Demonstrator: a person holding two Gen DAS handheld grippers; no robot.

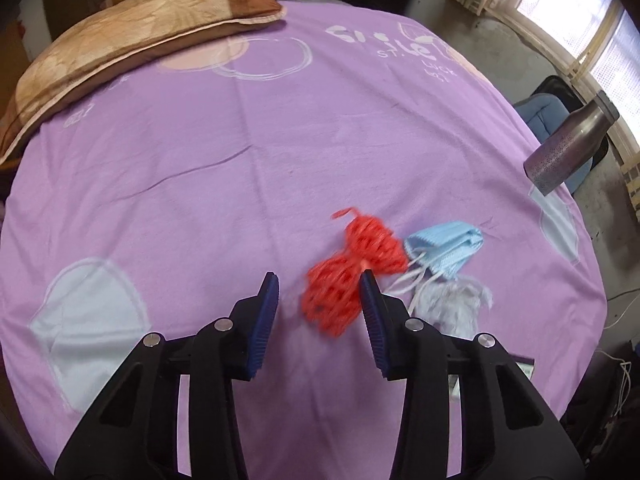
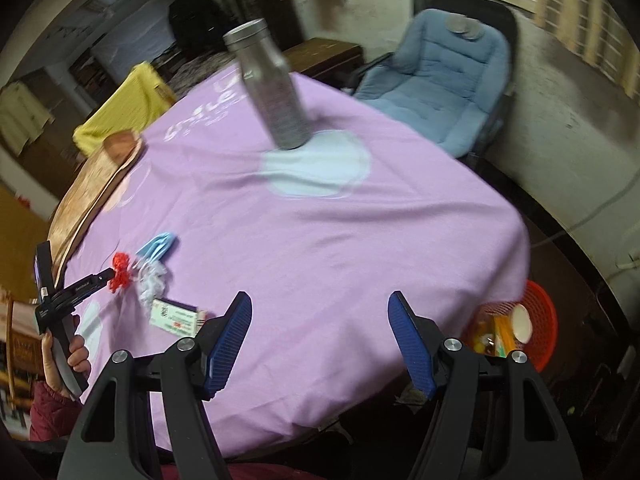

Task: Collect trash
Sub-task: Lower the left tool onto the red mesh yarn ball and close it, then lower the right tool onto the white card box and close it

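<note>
On the purple bedsheet (image 1: 200, 200) lies a red mesh net (image 1: 340, 296), blurred, between the fingers of my left gripper (image 1: 319, 278). The jaws are drawn in on it and the net lies against the right finger. From the right wrist view the net (image 2: 118, 274) is bunched at the left gripper's tip (image 2: 106, 276). Just right of it lie a light blue face mask (image 1: 444, 248) and a crumpled white tissue (image 1: 456, 304). My right gripper (image 2: 320, 300) hovers open over the bed's near corner with nothing in it. A small printed card box (image 2: 176, 316) lies near the tissue.
A metal bottle (image 2: 272, 88) stands on the bed's far side. A brown pillow (image 1: 120, 48) lies along the head end. A red basket (image 2: 520, 324) with items in it sits on the floor beside the bed. A blue padded chair (image 2: 440, 80) stands beyond.
</note>
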